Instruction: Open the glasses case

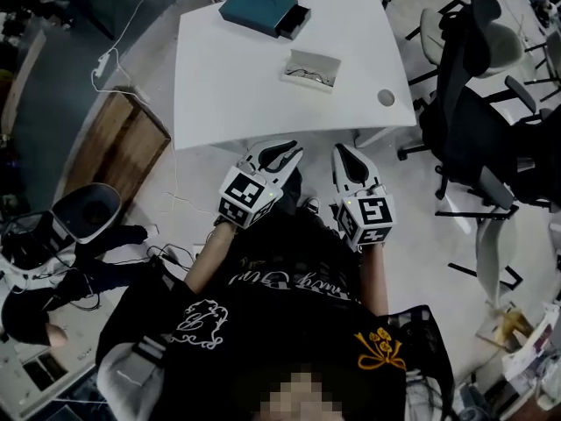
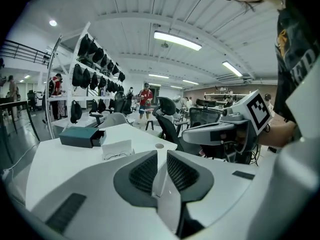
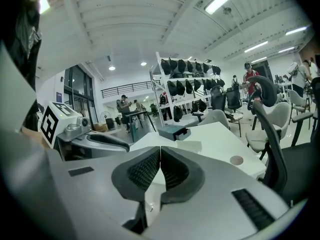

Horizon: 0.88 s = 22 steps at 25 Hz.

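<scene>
A teal glasses case (image 1: pixel 261 10) lies at the far edge of the white table (image 1: pixel 228 95), its dark inner drawer slid partly out at the right end. A clear tray with a pair of glasses (image 1: pixel 311 67) sits mid-table. Both grippers hover off the table's near edge, well short of the case. My left gripper (image 1: pixel 289 153) has a narrow gap between its pads and holds nothing. My right gripper (image 1: pixel 342 152) is shut and empty. The left gripper view shows the case (image 2: pixel 82 136) and the glasses tray (image 2: pixel 117 149) beyond the left gripper (image 2: pixel 161 156). Past my right gripper (image 3: pixel 160 151), the right gripper view shows the case (image 3: pixel 172 132).
A round cable port (image 1: pixel 387 97) sits near the table's right corner. Black and white office chairs (image 1: pixel 478 121) stand to the right. A wooden cabinet (image 1: pixel 118 147) and floor cables lie left. A rack of backpacks (image 2: pixel 95 59) stands behind the table.
</scene>
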Each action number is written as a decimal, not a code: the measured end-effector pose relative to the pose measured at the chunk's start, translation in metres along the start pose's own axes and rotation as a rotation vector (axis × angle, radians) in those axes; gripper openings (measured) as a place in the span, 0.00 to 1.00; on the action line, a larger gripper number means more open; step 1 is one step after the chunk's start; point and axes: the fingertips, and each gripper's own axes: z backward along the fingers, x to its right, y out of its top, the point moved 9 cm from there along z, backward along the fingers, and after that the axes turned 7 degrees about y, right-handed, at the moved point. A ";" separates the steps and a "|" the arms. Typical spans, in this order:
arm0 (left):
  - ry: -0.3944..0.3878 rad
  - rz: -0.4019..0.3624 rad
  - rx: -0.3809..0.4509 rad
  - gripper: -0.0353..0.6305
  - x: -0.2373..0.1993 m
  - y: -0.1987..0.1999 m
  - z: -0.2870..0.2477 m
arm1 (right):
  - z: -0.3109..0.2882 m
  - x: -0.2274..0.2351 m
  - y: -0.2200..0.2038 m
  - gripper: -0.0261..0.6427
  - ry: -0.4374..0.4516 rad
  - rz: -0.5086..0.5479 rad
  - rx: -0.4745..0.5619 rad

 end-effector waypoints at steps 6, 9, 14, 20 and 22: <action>0.025 0.027 -0.002 0.13 -0.006 -0.001 0.020 | -0.009 -0.012 -0.002 0.06 0.019 -0.020 0.014; 0.030 0.026 0.003 0.12 -0.012 -0.001 0.027 | -0.015 -0.018 0.001 0.06 0.038 -0.032 0.026; 0.023 0.017 0.009 0.12 -0.025 -0.007 0.046 | -0.023 -0.039 0.006 0.06 0.031 -0.016 0.042; 0.009 0.025 0.046 0.11 -0.055 -0.019 0.087 | -0.036 -0.087 -0.003 0.06 0.017 0.000 0.050; 0.004 0.022 0.055 0.11 -0.066 -0.027 0.100 | -0.042 -0.107 -0.007 0.06 0.008 0.000 0.056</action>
